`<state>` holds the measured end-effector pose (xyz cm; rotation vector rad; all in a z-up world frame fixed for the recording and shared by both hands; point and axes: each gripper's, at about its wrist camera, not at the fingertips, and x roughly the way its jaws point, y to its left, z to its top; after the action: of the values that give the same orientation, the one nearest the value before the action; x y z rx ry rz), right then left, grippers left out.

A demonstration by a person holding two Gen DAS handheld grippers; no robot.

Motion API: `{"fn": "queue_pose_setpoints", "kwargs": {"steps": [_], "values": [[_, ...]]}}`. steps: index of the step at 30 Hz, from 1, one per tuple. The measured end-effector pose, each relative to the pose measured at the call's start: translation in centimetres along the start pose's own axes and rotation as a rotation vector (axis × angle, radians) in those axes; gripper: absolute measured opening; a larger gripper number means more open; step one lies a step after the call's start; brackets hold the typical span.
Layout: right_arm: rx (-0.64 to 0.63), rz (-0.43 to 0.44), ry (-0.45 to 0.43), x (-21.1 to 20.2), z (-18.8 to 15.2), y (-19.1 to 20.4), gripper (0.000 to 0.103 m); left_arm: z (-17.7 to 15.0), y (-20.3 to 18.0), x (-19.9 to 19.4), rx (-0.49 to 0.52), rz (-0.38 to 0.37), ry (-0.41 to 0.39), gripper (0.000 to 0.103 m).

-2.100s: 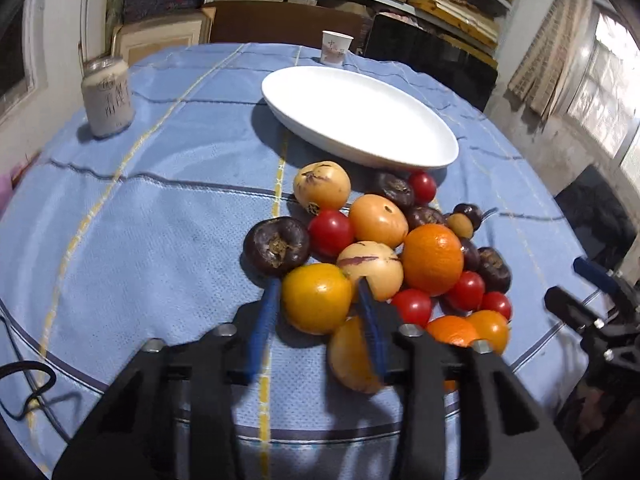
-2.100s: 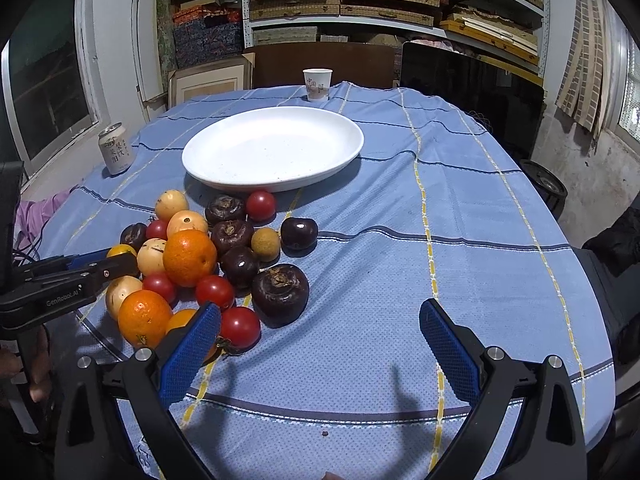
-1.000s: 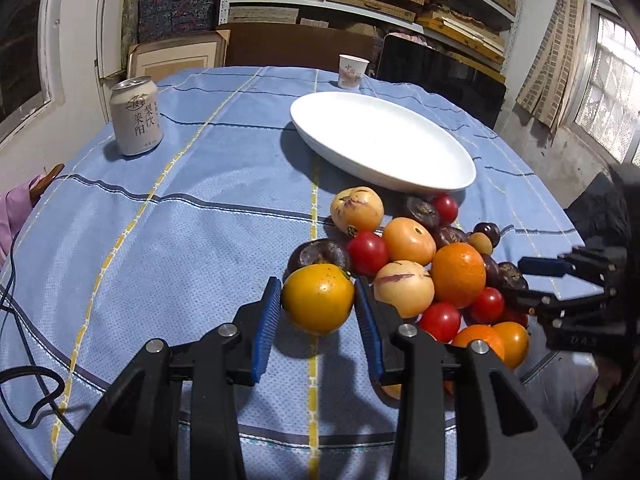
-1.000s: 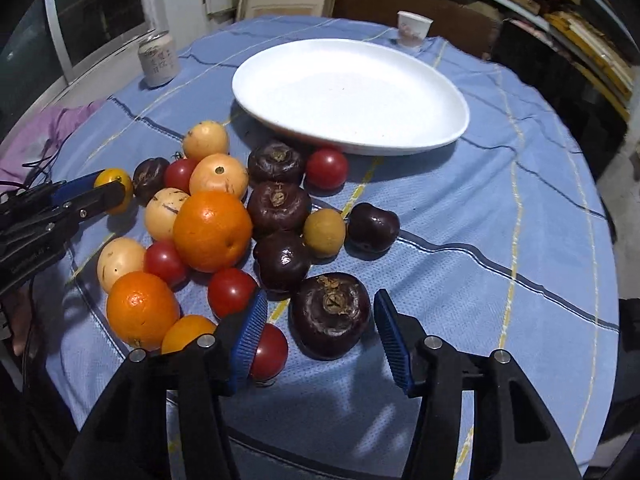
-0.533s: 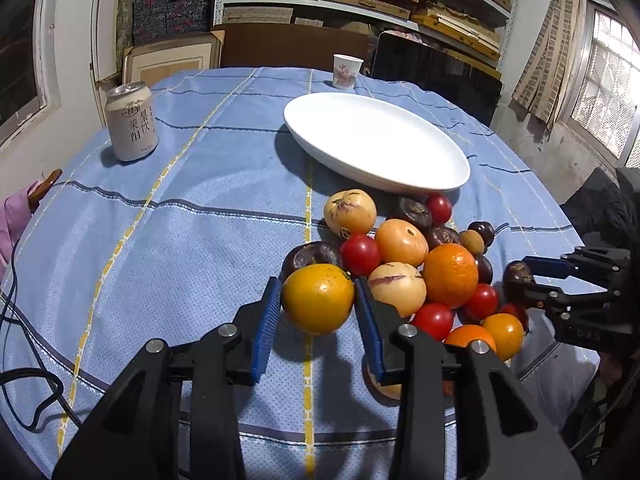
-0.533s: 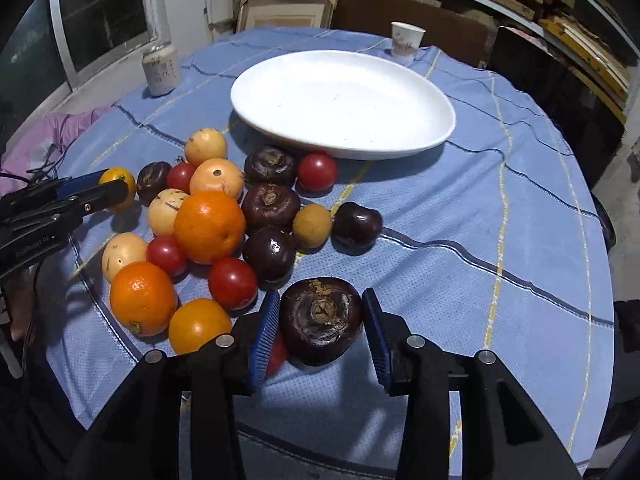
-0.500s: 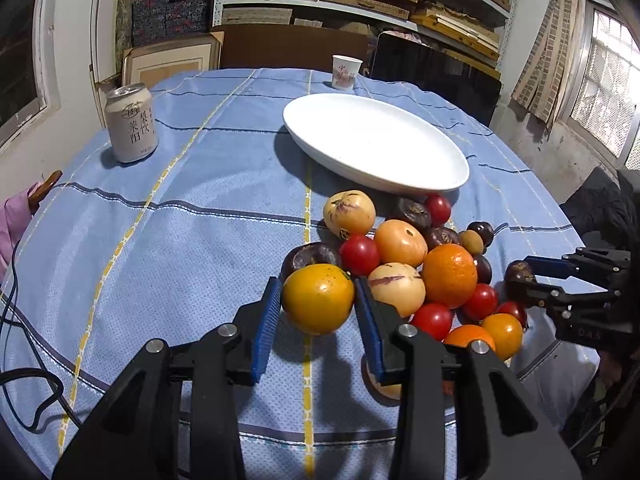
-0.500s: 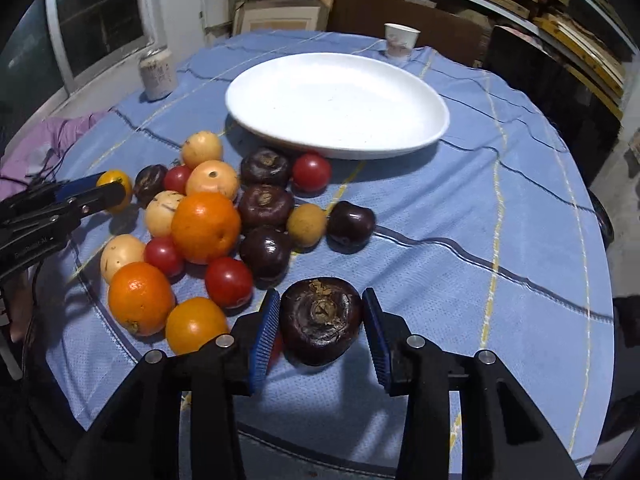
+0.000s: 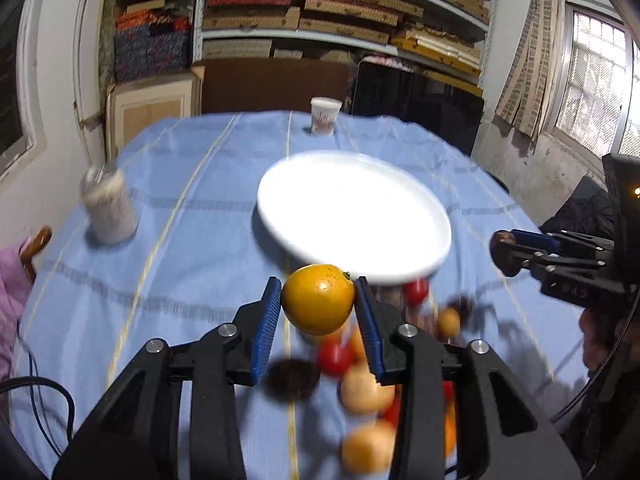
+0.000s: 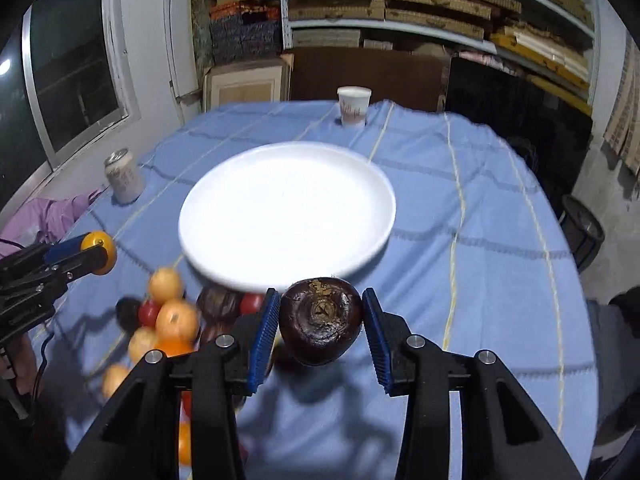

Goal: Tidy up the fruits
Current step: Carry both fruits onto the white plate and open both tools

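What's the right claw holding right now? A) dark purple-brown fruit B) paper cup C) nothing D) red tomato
A: in the right wrist view the right claw is shut on the dark purple-brown fruit, lifted above the blue tablecloth just short of the white plate.

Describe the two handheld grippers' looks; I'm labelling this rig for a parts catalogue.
Both match: the left gripper and right gripper have matte black angular bodies, silver round bolts, and ribbed blue pads lining the fingers. A black cable trails at the left.
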<state>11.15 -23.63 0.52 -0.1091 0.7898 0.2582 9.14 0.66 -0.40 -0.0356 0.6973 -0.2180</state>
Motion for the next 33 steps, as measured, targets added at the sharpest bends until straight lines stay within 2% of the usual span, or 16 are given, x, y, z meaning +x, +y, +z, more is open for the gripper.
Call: {"fn": "queue_pose_setpoints", "kwargs": {"steps": [4,7,11,16,18,19,20,22,25,27,30,33], "values": [[-0.033,-0.03,-0.032,3.5,4.4,-0.4,0.043,5.2,-0.5,4.5,0.019,0.0,0.0,0.037],[-0.027,-0.058,-0.04,6.9,7.3,-1.1,0.043,8.1,0.2,8.9,0.0,-0.009,0.046,0.037],[-0.046,-0.025,-0.033,11.1,10.6,-1.5,0.043,10.6,1.6,13.7,-0.046,-0.017,0.086,0.037],[-0.075,0.018,0.015,15.5,12.1,-1.4,0.044,12.2,1.3,18.5,-0.005,-0.013,0.149,0.037],[-0.079,0.008,-0.003,15.5,12.1,-1.4,0.059,12.2,0.8,19.7,0.023,-0.026,0.178,0.037],[-0.077,-0.001,-0.023,15.1,12.1,-1.5,0.059,12.2,0.6,19.8,0.033,-0.026,0.183,0.039],[-0.074,-0.001,-0.03,14.7,12.0,-1.6,0.059,12.2,0.5,19.6,0.038,-0.022,0.176,0.044],[-0.067,-0.001,-0.047,13.4,11.7,-1.7,0.059,12.3,0.6,18.1,0.03,-0.006,0.127,0.077],[-0.044,0.0,-0.068,10.6,10.7,-2.0,0.059,12.3,1.0,14.7,0.005,0.005,0.058,0.082],[-0.026,0.008,-0.067,8.3,9.4,-1.9,0.059,11.5,1.1,12.1,0.004,0.006,0.042,0.085],[-0.03,0.022,-0.059,4.7,6.5,-1.1,0.059,8.4,1.1,7.4,0.025,0.012,0.038,0.089],[-0.069,0.035,-0.044,0.9,1.8,0.5,0.059,4.3,0.5,3.8,0.073,0.013,0.05,0.089]]}}
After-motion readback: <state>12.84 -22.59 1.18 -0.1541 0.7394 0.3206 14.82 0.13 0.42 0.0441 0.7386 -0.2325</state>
